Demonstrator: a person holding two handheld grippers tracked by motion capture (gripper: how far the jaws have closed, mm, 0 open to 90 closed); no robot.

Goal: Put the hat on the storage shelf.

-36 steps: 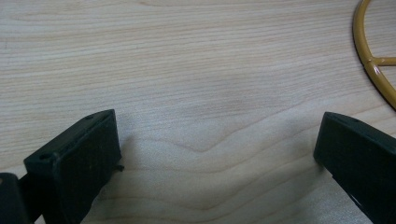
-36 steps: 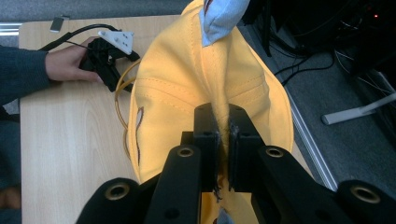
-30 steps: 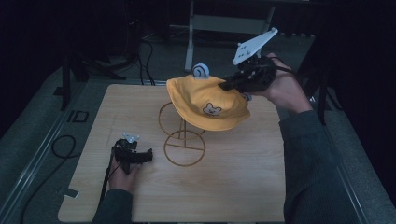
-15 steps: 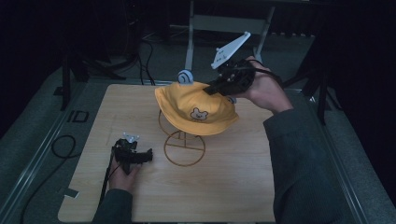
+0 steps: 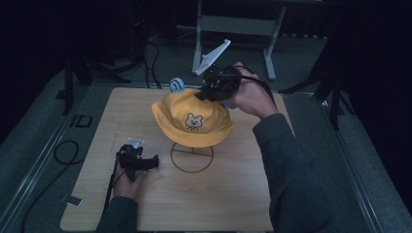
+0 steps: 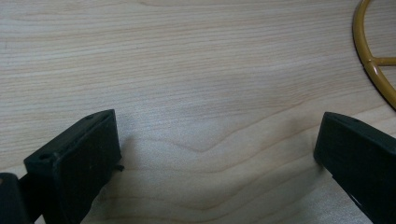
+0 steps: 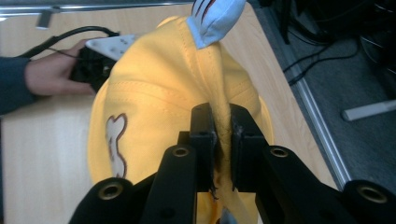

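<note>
Risk first, near edge of the wooden surface (image 5: 233, 204): left gripper (image 5: 141, 161), at 8 o'clock, rested on it with jaws spread wide and empty, unable to steady the wire stand (image 5: 192, 157). At centre, the yellow hat (image 5: 192, 119) sat over the stand. At 1 o'clock, right gripper (image 5: 214, 90) pinched a fold of its crown; thin fabric could slip, or tugging could tip the stand. Bear face in front, blue ear (image 5: 176, 84) behind.

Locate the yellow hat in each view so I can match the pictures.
High view: the yellow hat sits at table centre on the wire stand, its crown pinched by the right gripper.
Left gripper view: not in it.
Right gripper view: the hat is centre frame, clamped between the jaws.
Shared landmark: the wooden table.
</note>
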